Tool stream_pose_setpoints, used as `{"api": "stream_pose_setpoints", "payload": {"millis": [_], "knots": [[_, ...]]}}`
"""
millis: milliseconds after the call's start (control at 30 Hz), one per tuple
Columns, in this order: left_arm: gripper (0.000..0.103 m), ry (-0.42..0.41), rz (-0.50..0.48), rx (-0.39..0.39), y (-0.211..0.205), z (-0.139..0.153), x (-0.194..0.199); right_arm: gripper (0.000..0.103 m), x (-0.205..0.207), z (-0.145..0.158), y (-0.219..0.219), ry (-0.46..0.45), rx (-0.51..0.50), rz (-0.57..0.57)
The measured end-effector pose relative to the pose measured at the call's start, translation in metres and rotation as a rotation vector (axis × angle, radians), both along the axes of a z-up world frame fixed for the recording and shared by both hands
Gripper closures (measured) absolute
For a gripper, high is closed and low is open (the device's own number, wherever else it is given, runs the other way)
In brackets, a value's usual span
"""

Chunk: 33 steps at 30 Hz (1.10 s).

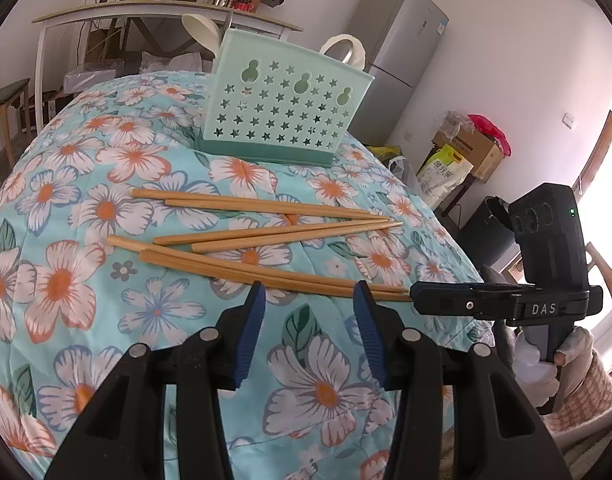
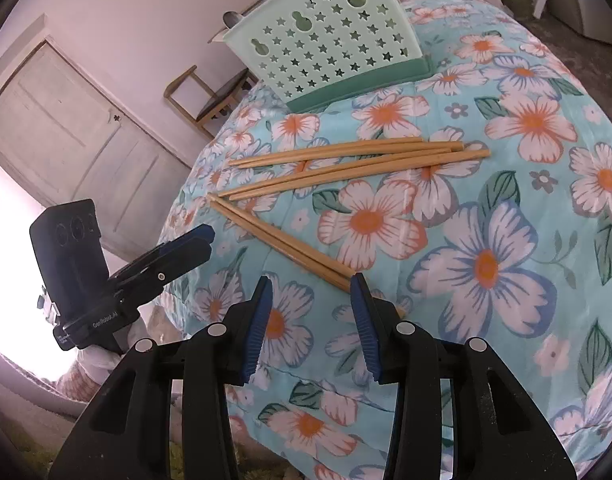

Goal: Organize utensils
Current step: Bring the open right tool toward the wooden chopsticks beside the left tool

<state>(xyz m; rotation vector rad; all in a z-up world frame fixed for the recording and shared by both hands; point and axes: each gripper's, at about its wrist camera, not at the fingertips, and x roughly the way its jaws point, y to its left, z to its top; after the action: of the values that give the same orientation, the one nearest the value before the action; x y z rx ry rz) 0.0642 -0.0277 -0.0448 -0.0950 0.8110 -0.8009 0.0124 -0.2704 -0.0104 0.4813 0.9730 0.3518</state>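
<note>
So here's the setup: six wooden chopsticks (image 1: 262, 240) are lying loose on a table covered with a flowery blue cloth (image 1: 66, 280). They sit in three rough pairs, fanned out, thick ends to the left and tips bunching to the right in the left wrist view. On the far side of them stands a mint green holder (image 1: 282, 116) with star cutouts, upright, a bit apart from the sticks. A couple of white spoons (image 1: 202, 28) poke up from it.

The left gripper (image 1: 309, 300) hovers just over the near pair of chopsticks, its blue pads partly open with nothing between them. Only cloth shows in the gap, and the sticks lie just past the fingertips.

The right gripper (image 2: 312, 292) is about the same, half open and holding nothing. In its own view the thick end of the near pair (image 2: 282, 242) runs right up to the right pad and slips behind it, so I can't tell whether it's touching. From the left camera you see the right gripper side-on at the right edge of the table, its tip sitting just by the tips of that same pair.

Room behind: a fridge (image 1: 402, 40), a cluttered shelf (image 1: 166, 12), and a pale door (image 2: 66, 128).
</note>
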Motion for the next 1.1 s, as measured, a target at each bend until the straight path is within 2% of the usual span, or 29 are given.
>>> {"api": "stream_pose_setpoints", "payload": {"millis": [1100], "knots": [[0.057, 0.019, 0.011, -0.010, 0.0021, 0.0020, -0.0010, 0.062, 0.0074, -0.0051, 0.0001, -0.022, 0.019, -0.005]]}}
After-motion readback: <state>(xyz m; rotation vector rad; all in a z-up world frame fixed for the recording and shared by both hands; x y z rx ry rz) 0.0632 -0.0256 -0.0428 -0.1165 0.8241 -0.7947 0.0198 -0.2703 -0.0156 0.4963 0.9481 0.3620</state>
